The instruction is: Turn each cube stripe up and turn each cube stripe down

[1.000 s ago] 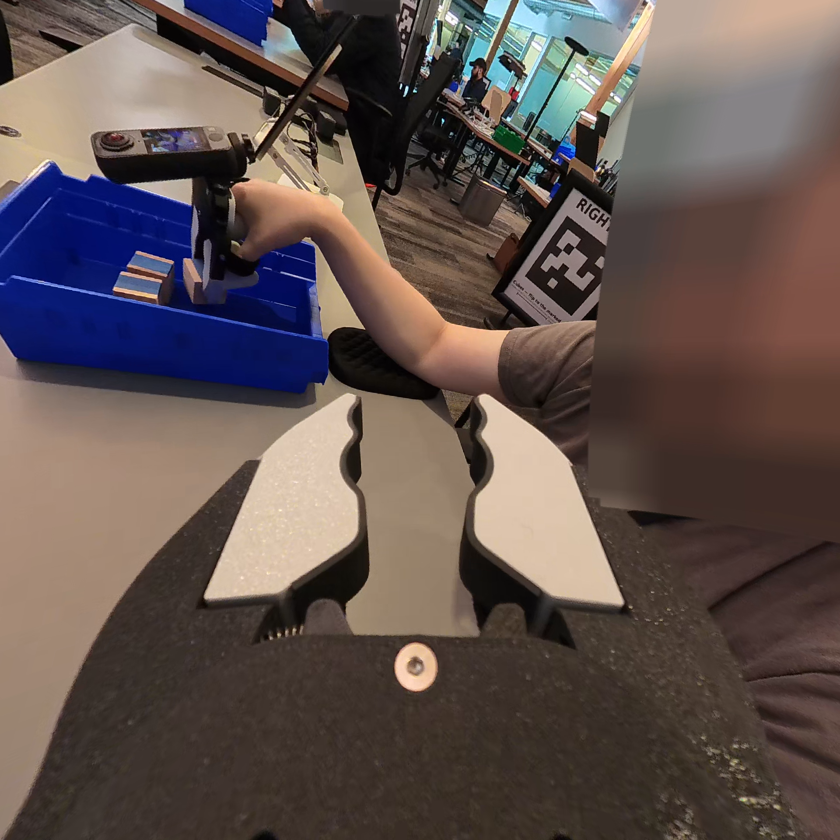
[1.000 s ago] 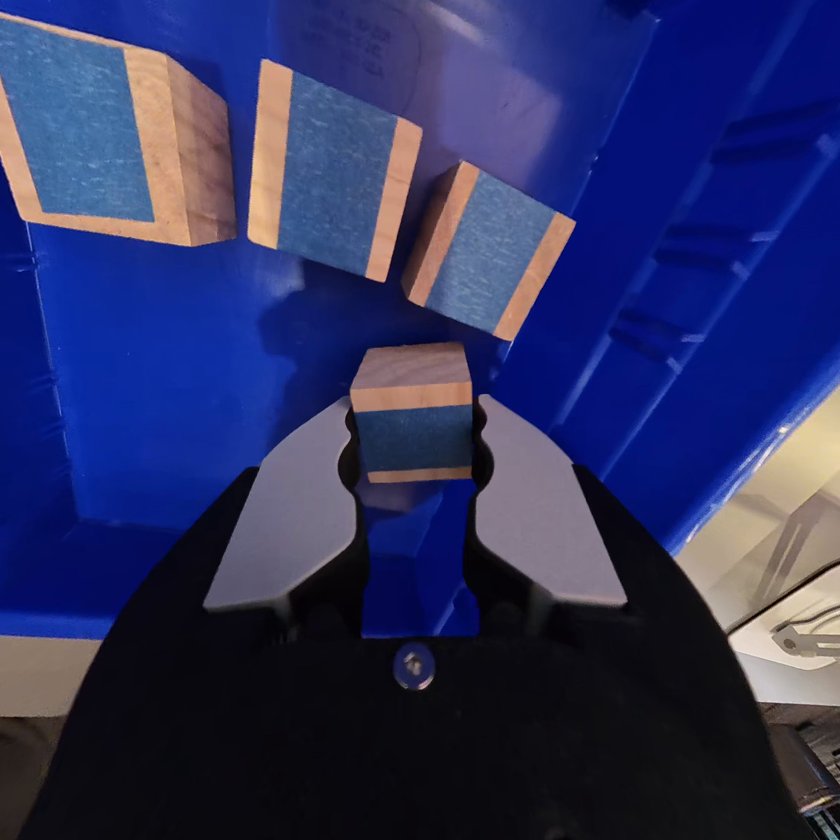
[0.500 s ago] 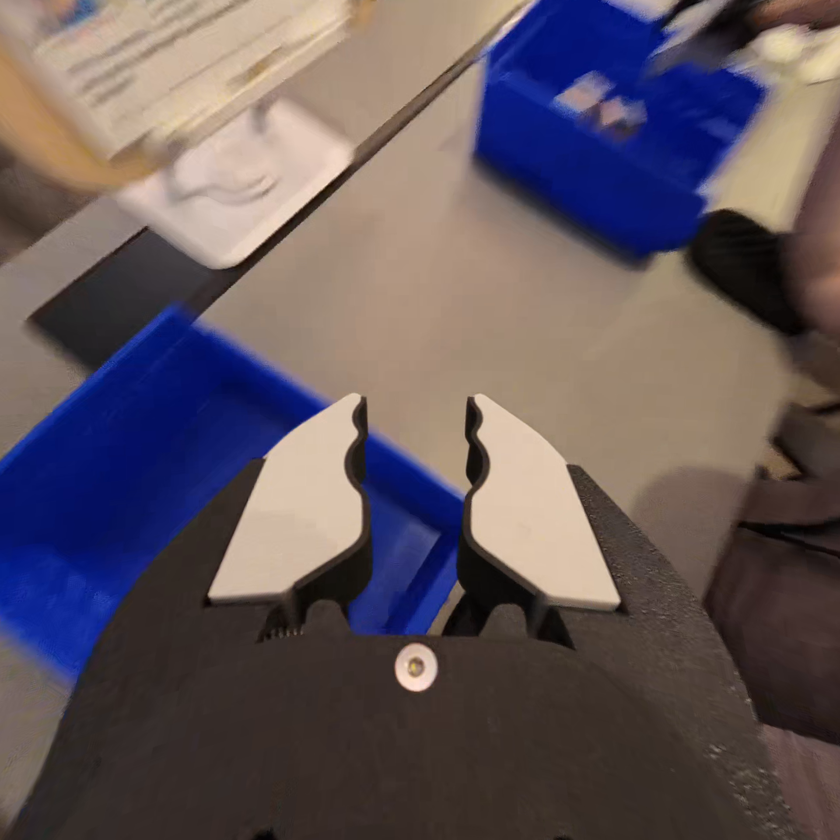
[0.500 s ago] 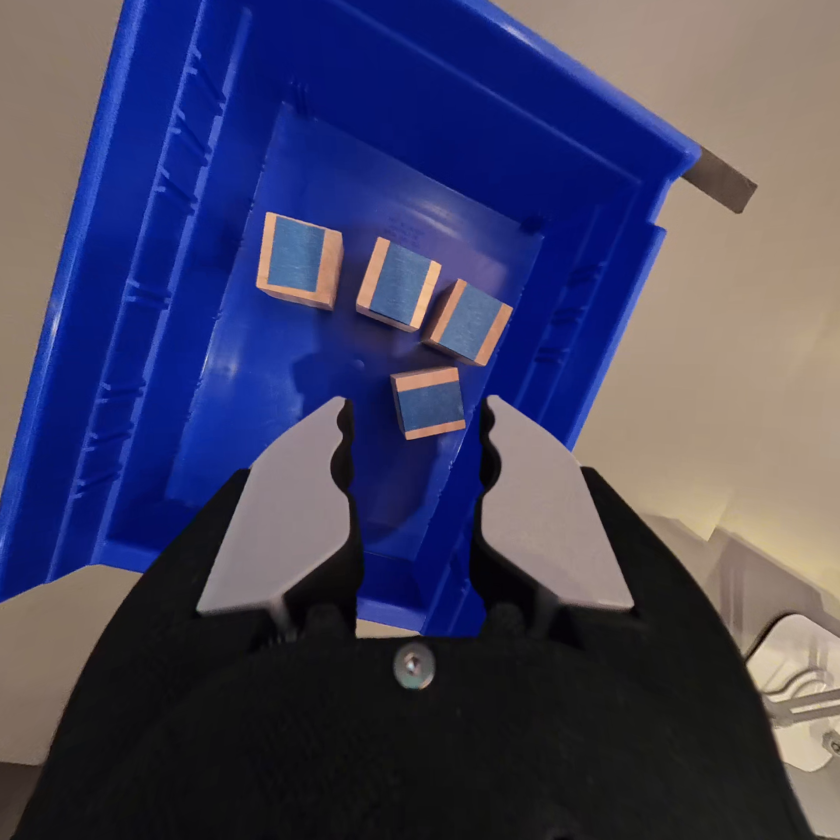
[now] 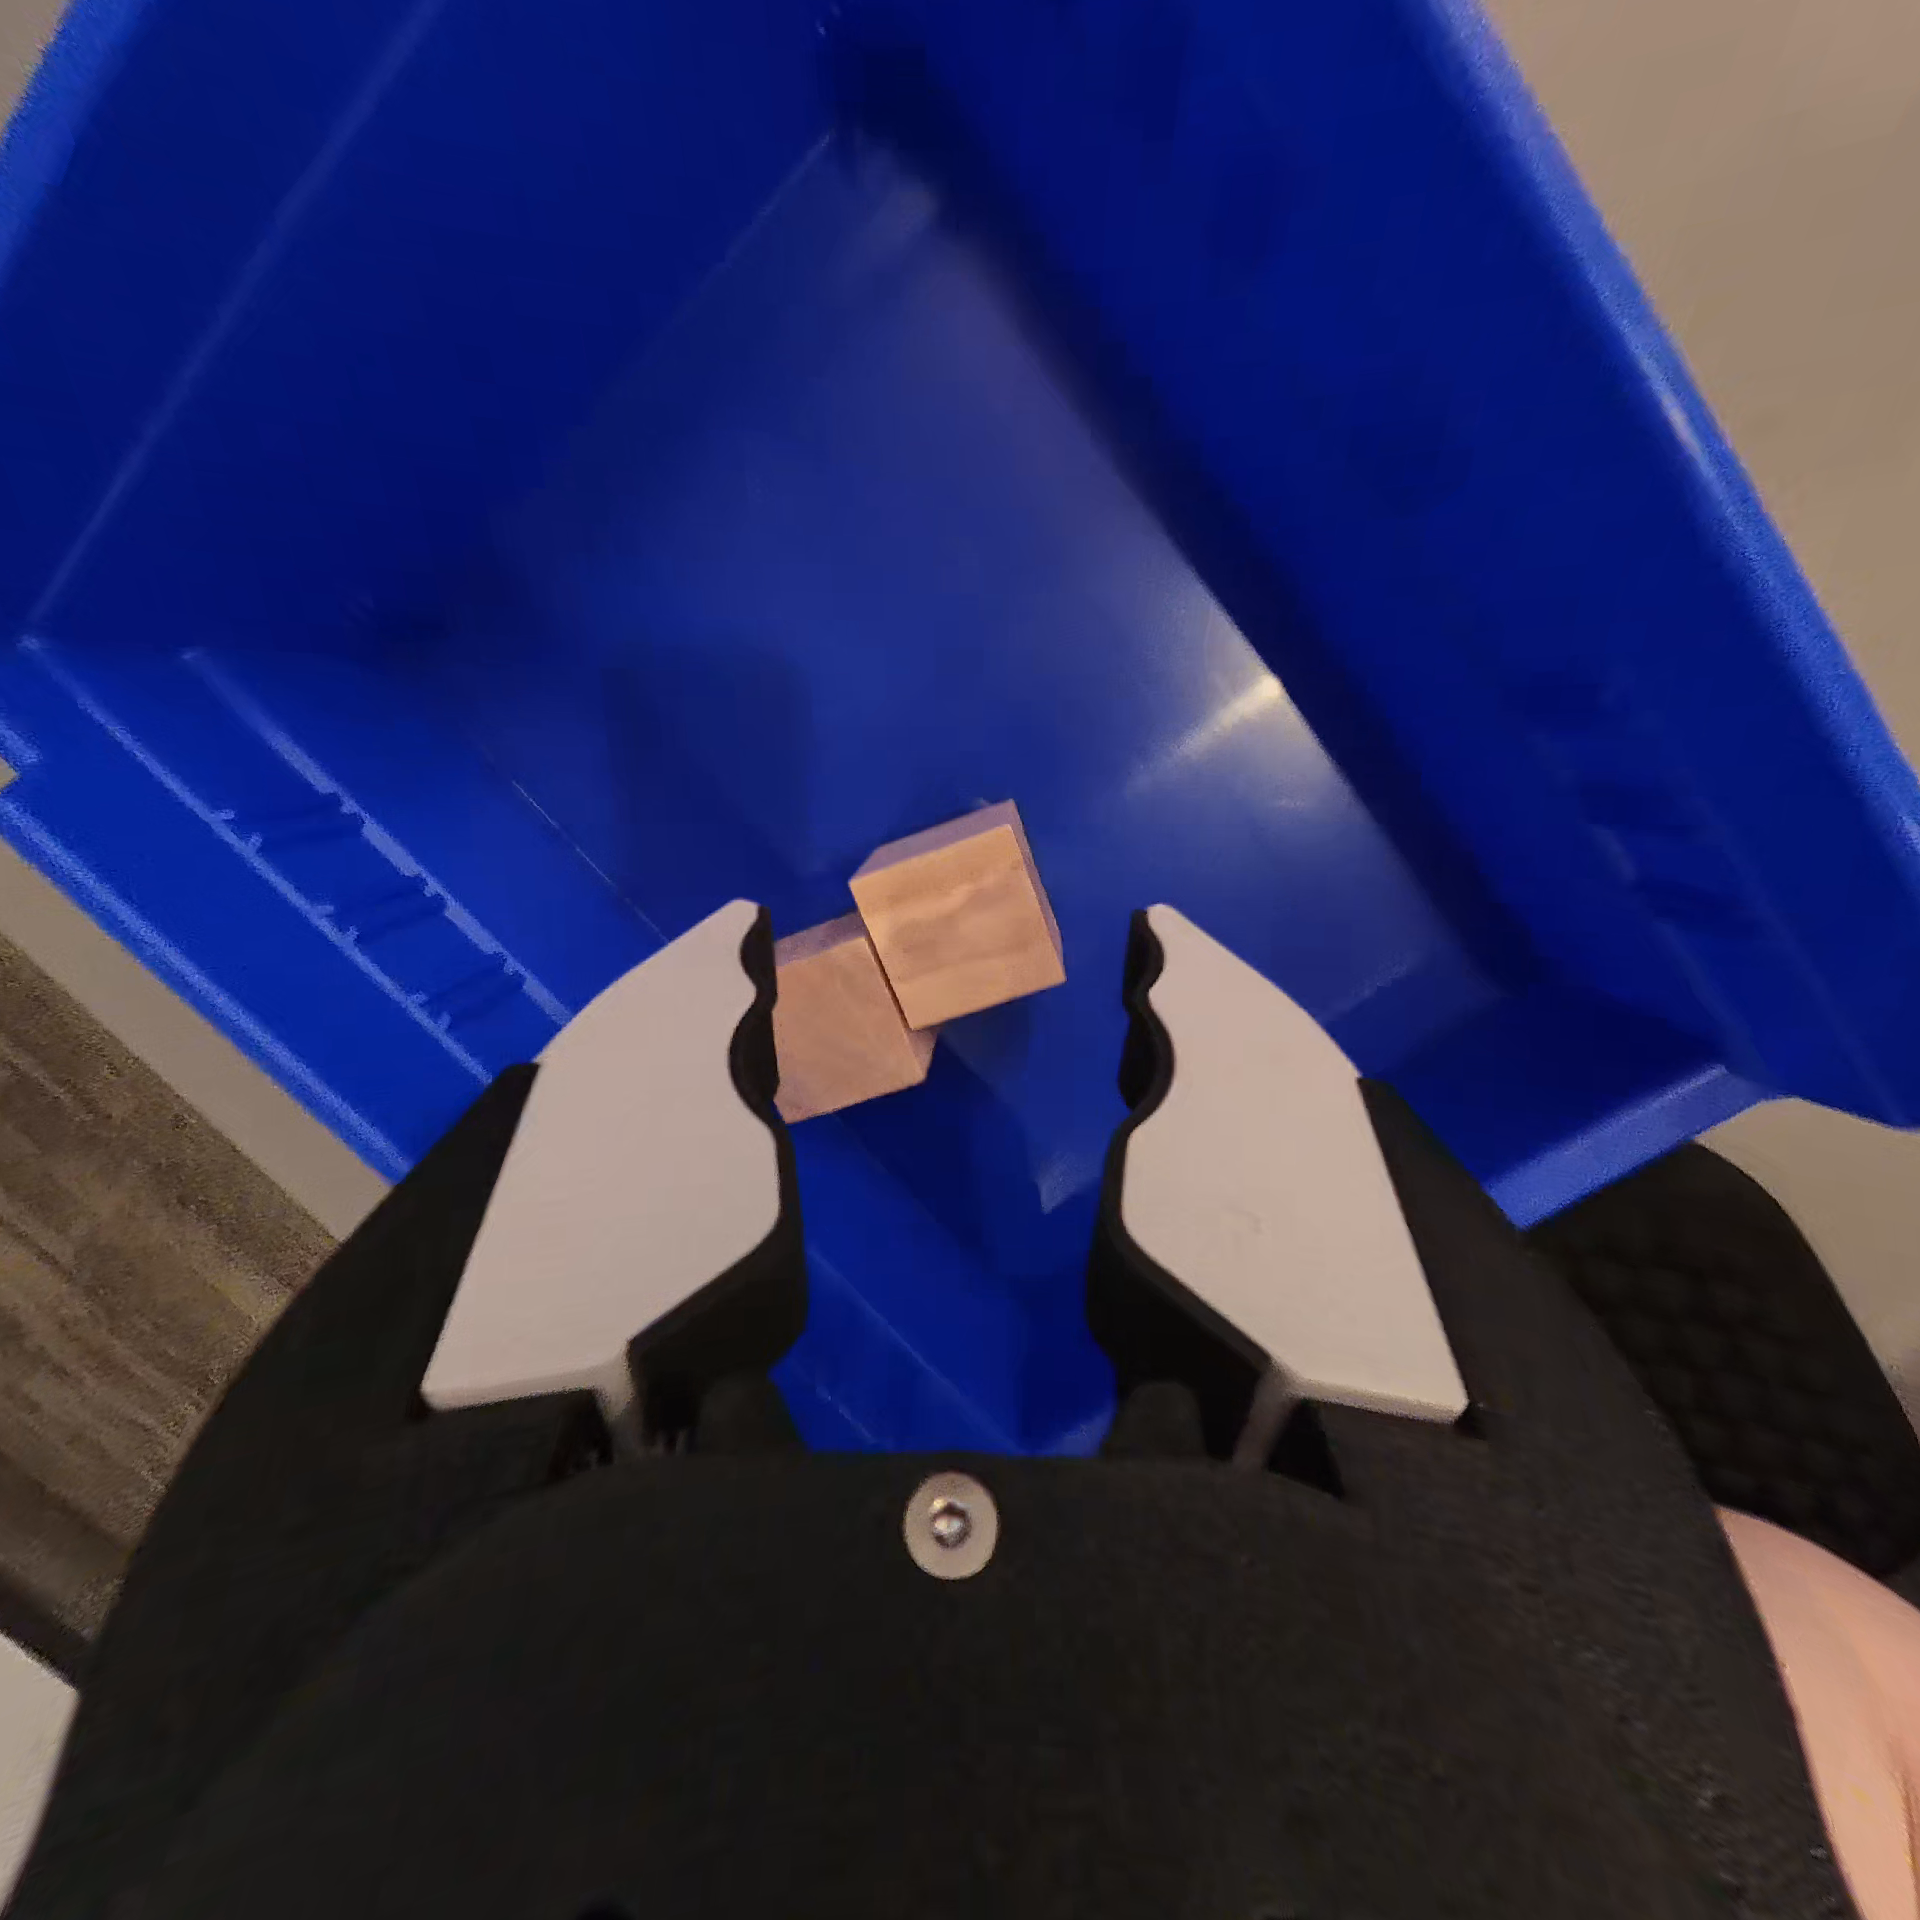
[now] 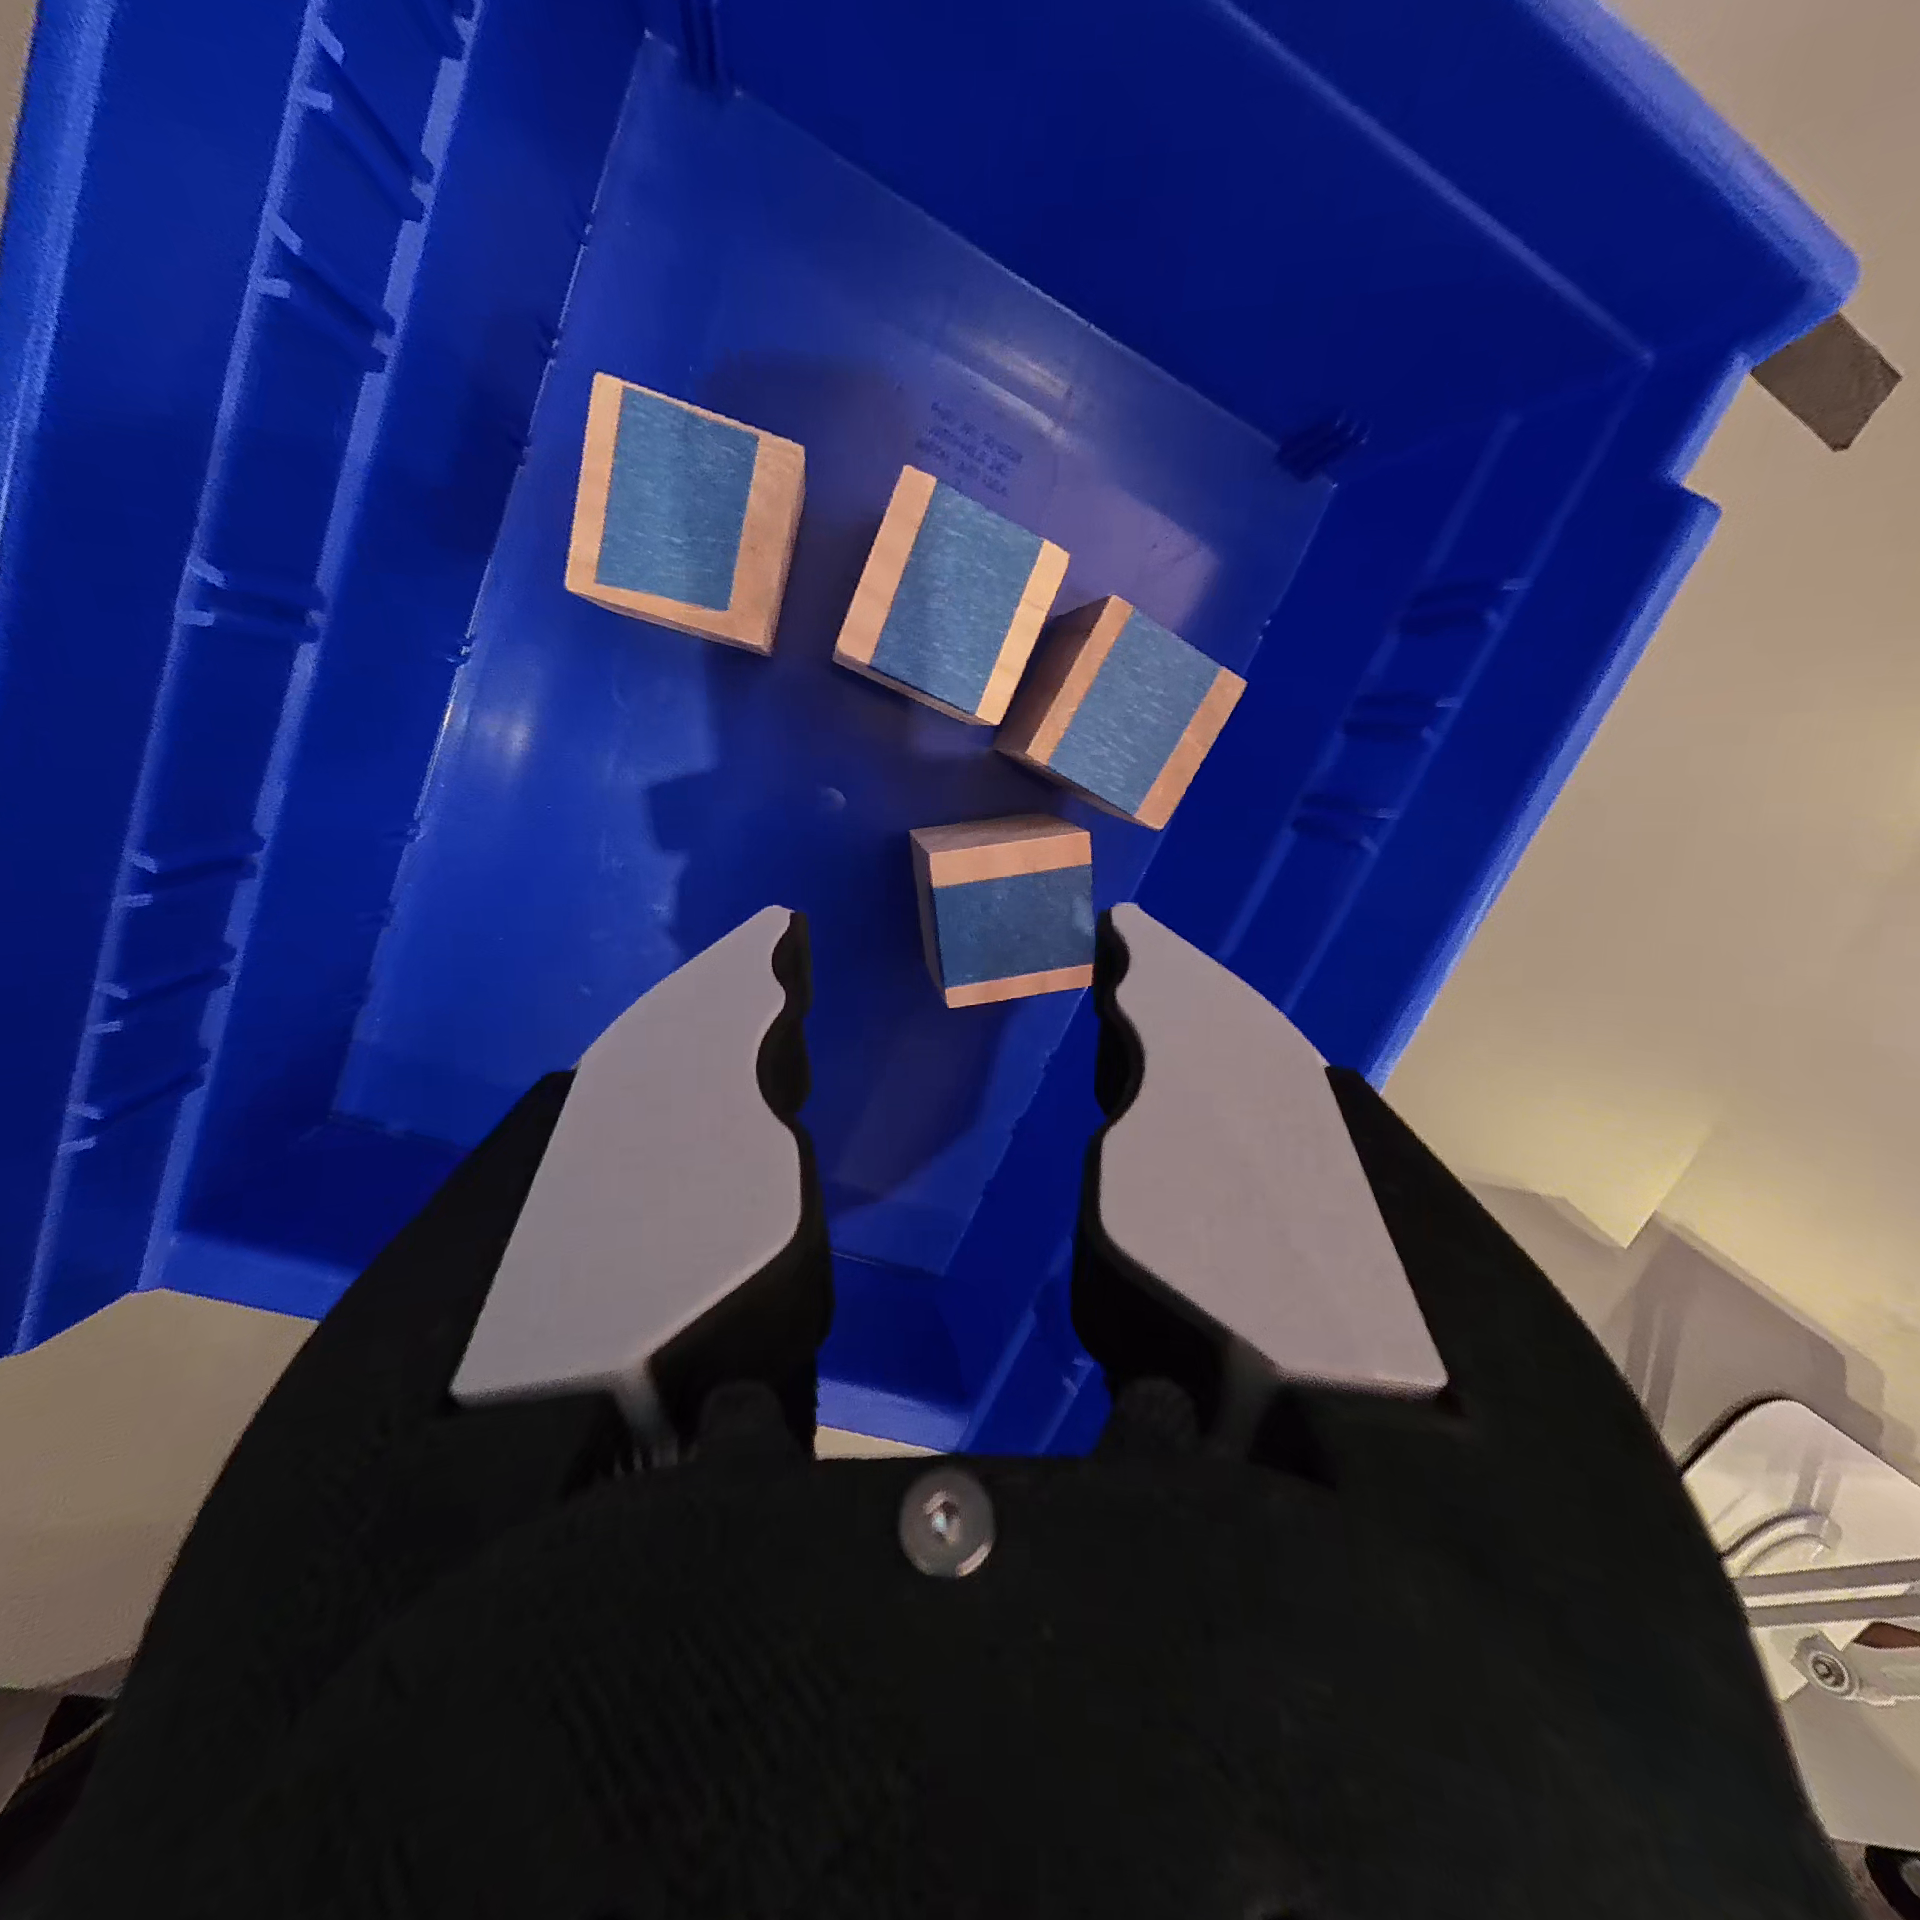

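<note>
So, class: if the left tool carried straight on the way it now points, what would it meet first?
Probably the two plain wooden cubes lying in the blue bin. They sit just past the open left tool, the nearer one by its left finger. Depth is hard to judge.

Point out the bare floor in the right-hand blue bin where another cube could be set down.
In the blue bin, the floor is bare left of the nearest cube and below the left cube, out to the ribbed left wall. It is crowded from the middle cube to the right cube, which touch or nearly touch.
</note>
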Action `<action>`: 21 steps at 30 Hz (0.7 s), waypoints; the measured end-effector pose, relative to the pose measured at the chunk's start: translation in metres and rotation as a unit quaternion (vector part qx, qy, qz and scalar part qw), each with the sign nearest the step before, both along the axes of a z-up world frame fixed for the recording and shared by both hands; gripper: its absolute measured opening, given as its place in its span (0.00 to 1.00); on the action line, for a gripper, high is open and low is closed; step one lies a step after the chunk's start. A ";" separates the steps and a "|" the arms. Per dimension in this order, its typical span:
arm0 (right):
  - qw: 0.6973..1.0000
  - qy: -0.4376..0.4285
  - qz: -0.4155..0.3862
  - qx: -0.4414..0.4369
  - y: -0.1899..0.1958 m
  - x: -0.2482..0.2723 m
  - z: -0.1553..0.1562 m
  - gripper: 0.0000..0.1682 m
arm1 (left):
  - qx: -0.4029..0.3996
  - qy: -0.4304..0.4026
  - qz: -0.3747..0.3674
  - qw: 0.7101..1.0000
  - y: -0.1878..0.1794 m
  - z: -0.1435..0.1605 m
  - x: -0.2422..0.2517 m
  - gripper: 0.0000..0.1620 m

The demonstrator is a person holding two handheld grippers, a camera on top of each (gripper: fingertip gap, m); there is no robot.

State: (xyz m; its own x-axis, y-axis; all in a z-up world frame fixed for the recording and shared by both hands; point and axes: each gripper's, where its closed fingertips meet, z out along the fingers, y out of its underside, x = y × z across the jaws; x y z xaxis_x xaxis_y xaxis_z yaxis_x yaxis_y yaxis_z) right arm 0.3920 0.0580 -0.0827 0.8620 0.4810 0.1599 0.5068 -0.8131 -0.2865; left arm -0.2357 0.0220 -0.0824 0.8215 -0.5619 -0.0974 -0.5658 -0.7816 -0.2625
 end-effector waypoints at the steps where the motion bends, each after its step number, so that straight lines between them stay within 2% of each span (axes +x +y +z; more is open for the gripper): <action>1: 1.000 -0.001 0.001 -0.001 0.000 0.000 0.000 0.32 | -0.005 0.003 0.005 1.000 0.003 -0.005 -0.001 0.40; 10: 1.000 -0.011 0.011 -0.013 -0.003 0.000 -0.004 0.32 | -0.080 0.059 0.024 0.995 0.002 -0.043 -0.015 0.39; 16: 1.000 -0.015 0.019 -0.020 -0.004 -0.003 -0.007 0.31 | -0.102 0.065 0.016 0.993 -0.002 -0.050 -0.013 0.36; 21: 0.999 -0.022 0.024 -0.025 -0.004 -0.004 -0.010 0.30 | -0.107 0.104 -0.017 0.989 0.000 -0.057 -0.008 0.30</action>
